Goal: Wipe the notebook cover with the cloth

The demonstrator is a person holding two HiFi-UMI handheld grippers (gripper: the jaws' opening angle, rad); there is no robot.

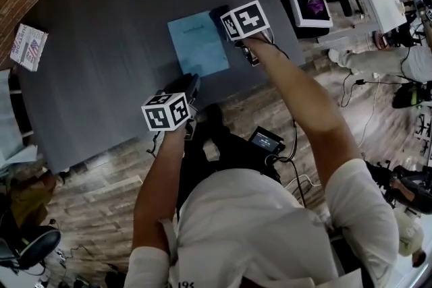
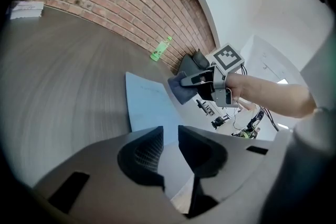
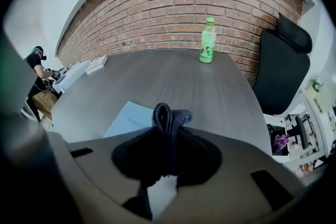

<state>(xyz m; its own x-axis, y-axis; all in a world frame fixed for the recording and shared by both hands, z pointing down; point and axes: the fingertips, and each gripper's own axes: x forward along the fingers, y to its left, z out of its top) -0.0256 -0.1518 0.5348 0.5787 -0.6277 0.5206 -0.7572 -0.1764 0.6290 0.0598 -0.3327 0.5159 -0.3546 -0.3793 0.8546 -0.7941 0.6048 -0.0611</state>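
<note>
The right gripper [image 3: 168,139] pinches a folded dark cloth [image 3: 169,115] by the right edge of the light blue notebook [image 1: 198,44], which lies flat at upper centre of the head view. The left gripper [image 2: 170,144] has its jaws slightly apart and empty. Best to lower the cloth flat onto the cover, sweep evenly across it, and steady the near corner with the left.

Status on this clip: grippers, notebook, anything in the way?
Right hand-held gripper shut on cloth, by notebook's far corner. Left hand-held gripper open, empty, at table's near edge. Notebook flat, cover unobstructed. Bottle well clear.
</note>
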